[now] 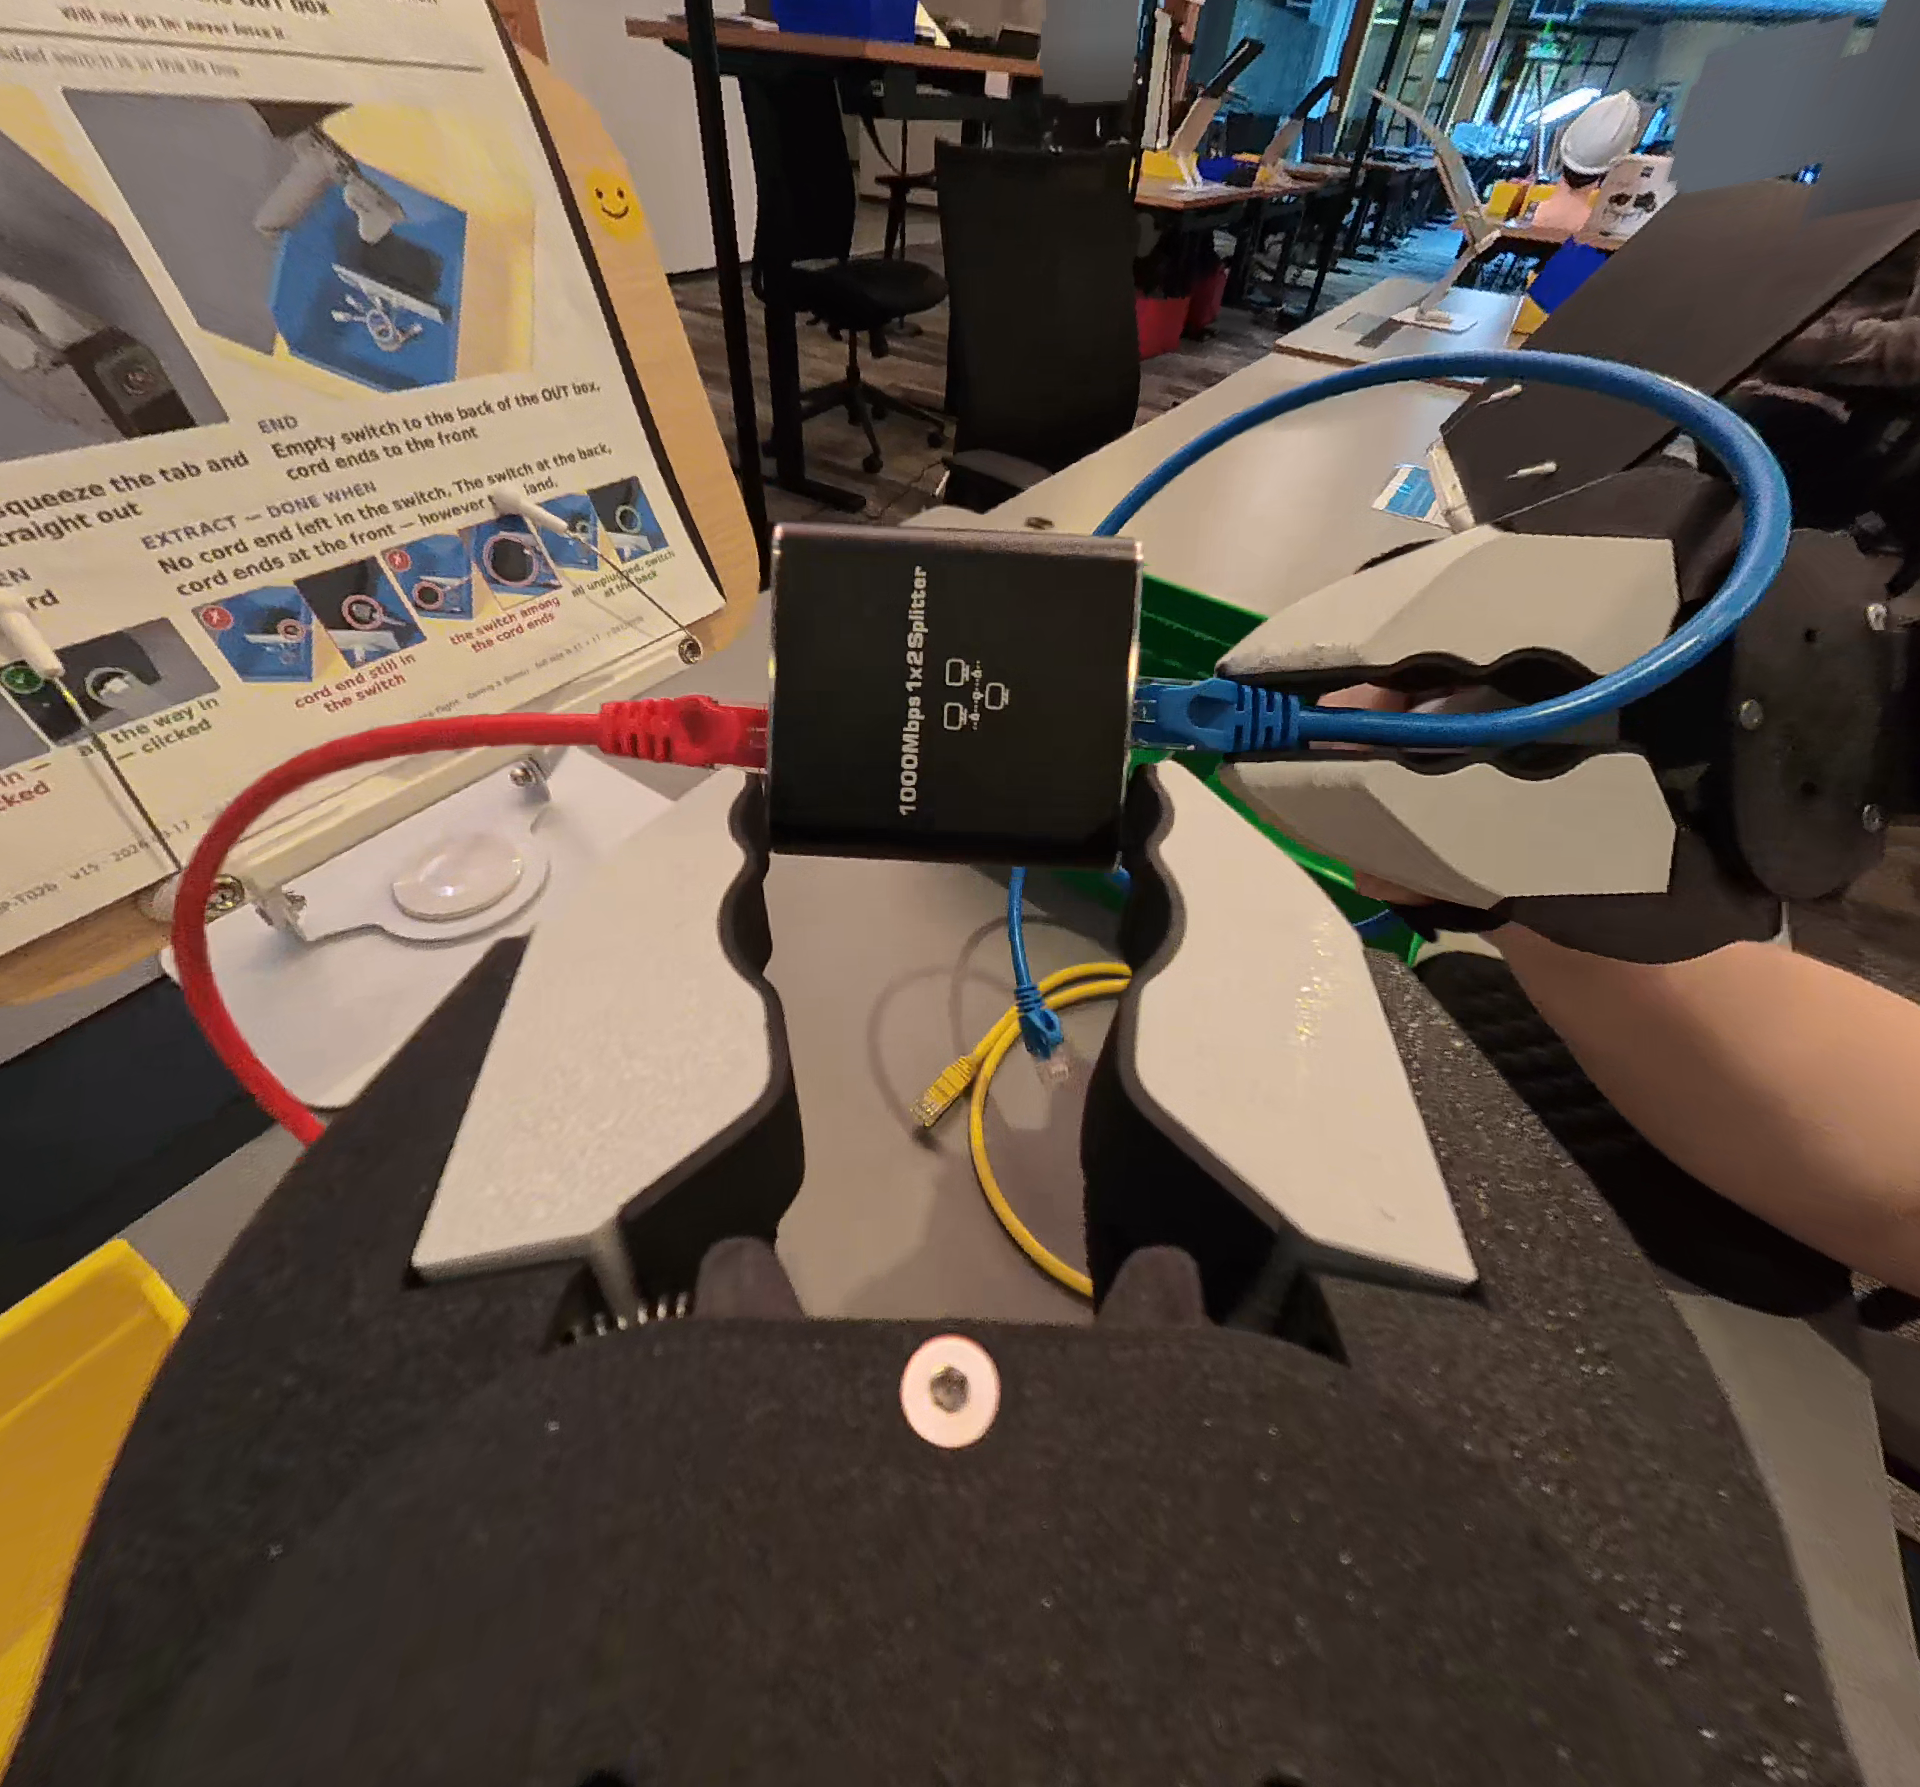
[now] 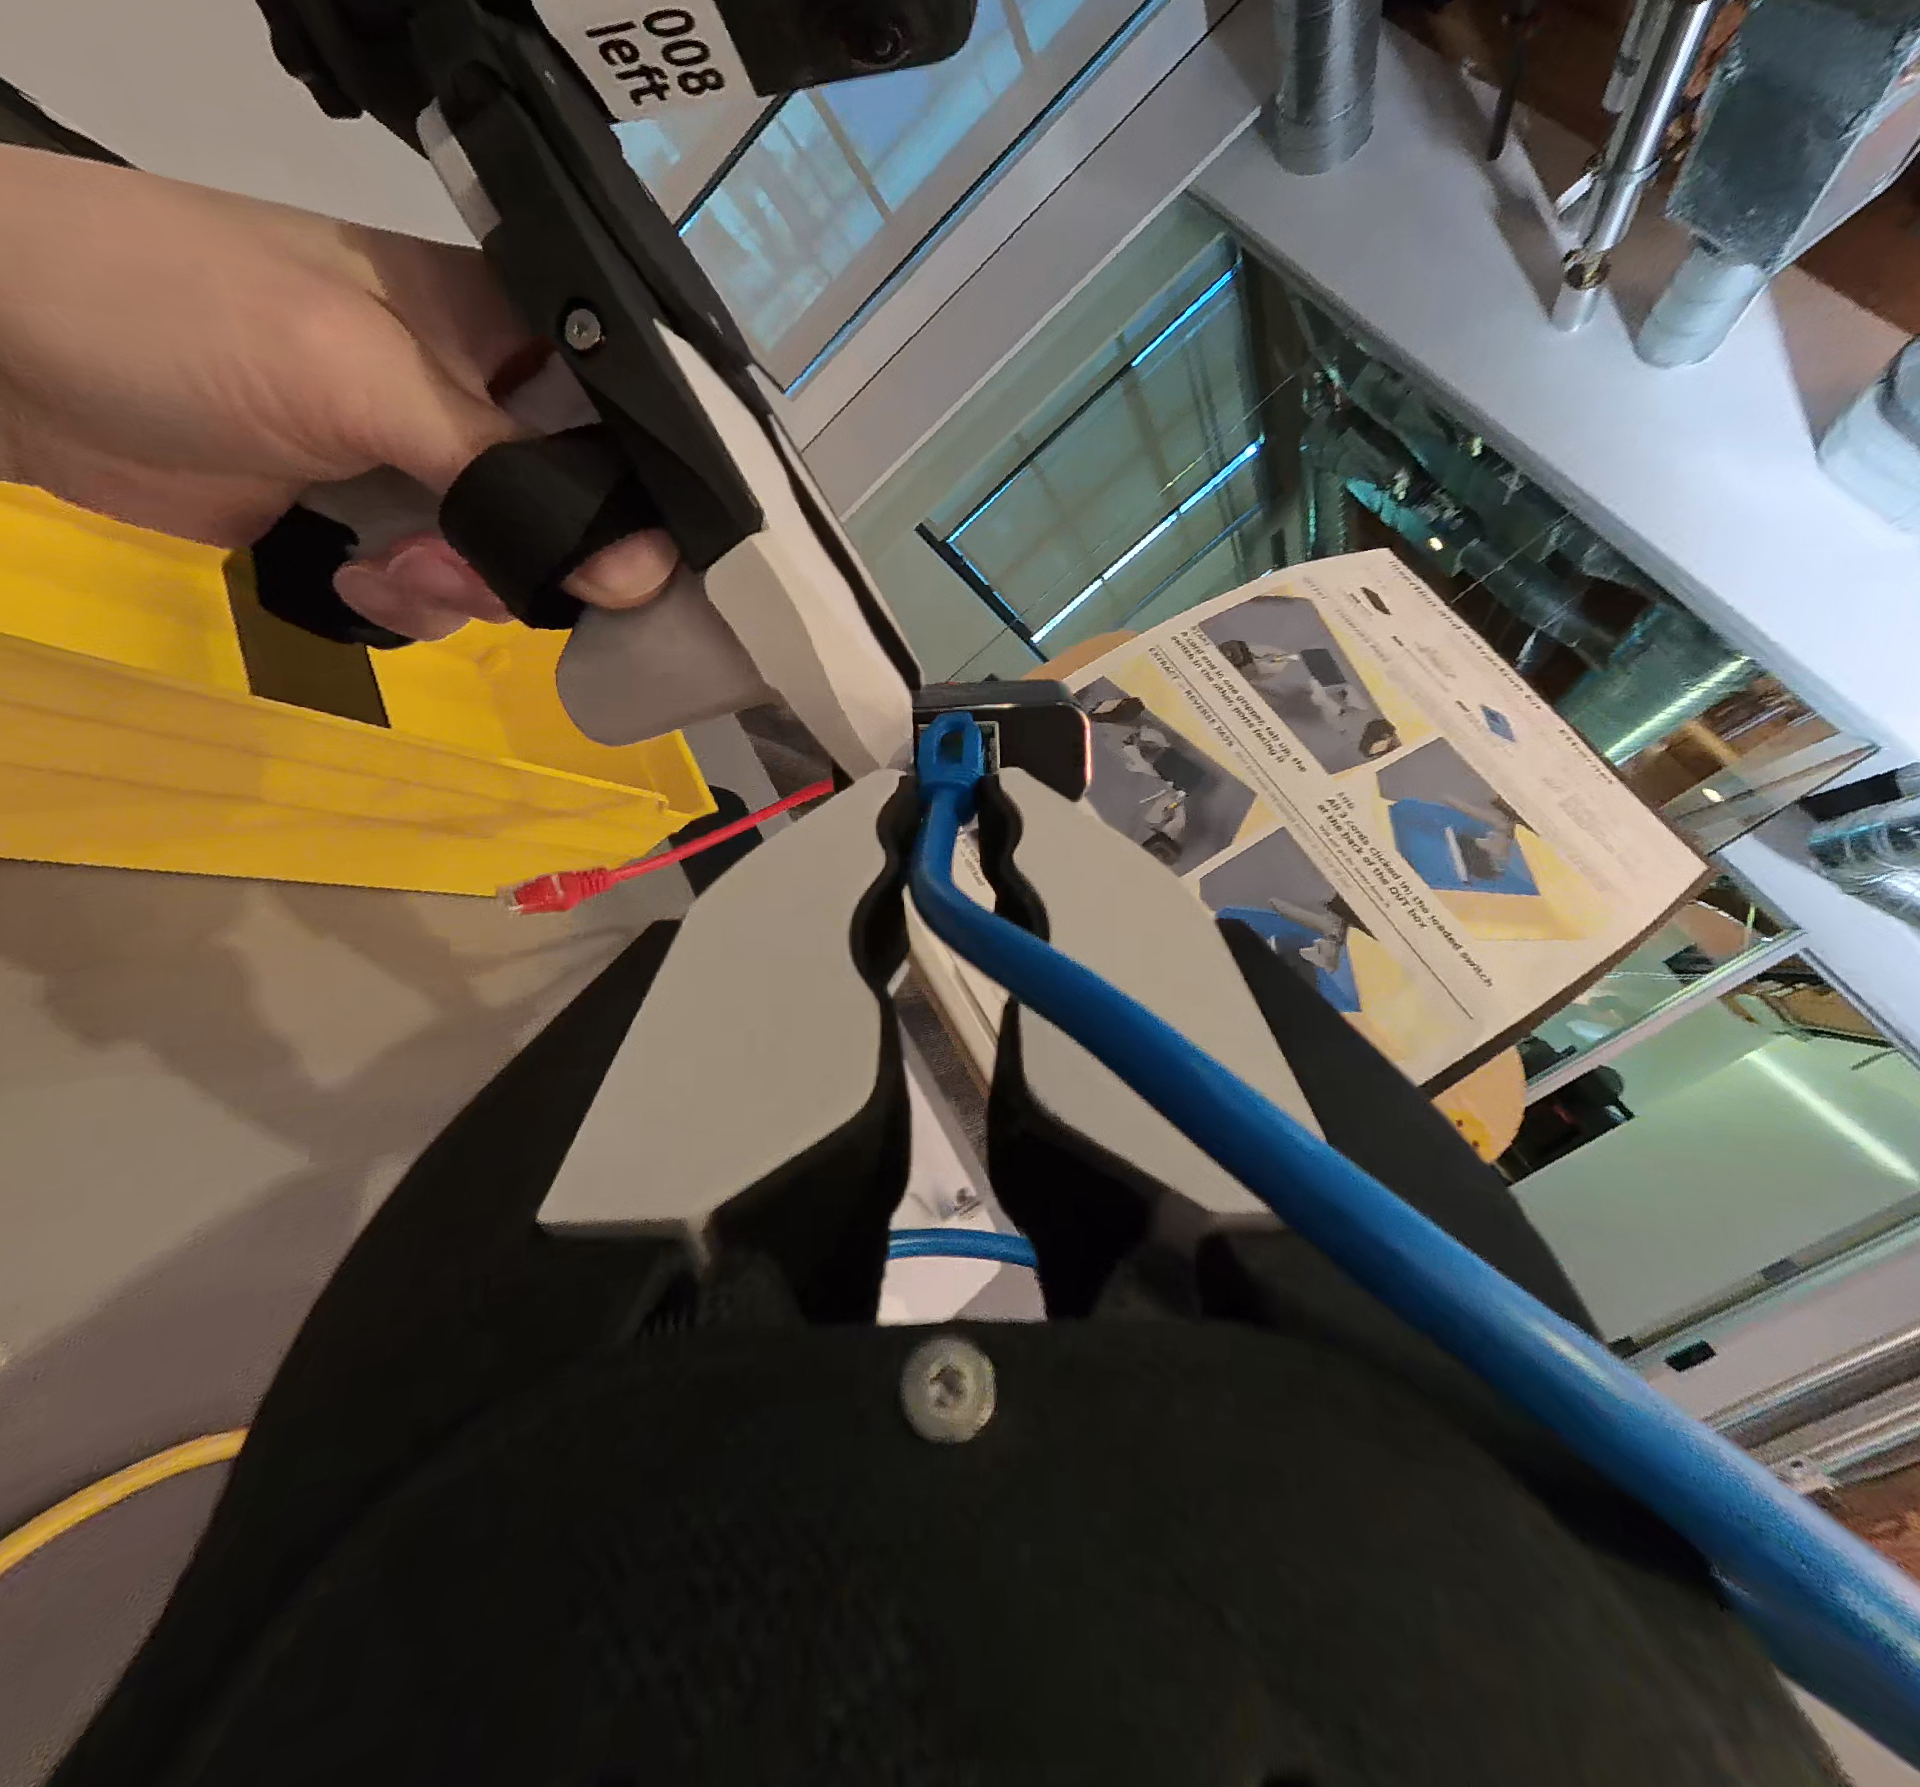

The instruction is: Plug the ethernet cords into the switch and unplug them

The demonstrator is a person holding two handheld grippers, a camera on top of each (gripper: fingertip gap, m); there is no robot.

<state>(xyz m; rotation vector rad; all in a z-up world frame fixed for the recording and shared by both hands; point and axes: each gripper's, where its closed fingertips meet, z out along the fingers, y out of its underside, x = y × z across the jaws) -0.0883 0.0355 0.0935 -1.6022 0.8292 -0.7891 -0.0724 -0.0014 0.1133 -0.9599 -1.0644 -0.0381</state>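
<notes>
Yellow cord (image 1: pixel 997 1103) lies slack on grey table (image 1: pixel 883 989) between my left fingers, free blue plug (image 1: pixel 1042 1031) dangling beside it. Left gripper (image 1: pixel 948 828) pinches black switch (image 1: pixel 951 688) by its near edge, holding it above table. Red cord (image 1: pixel 675 729) plugged into switch's left port. My right gripper (image 2: pixel 943 802) clamps blue cord (image 1: pixel 1205 714) just behind plug seated in right port; cable loops back over gripper. Instruction board (image 1: pixel 343 366) stands behind, left.
</notes>
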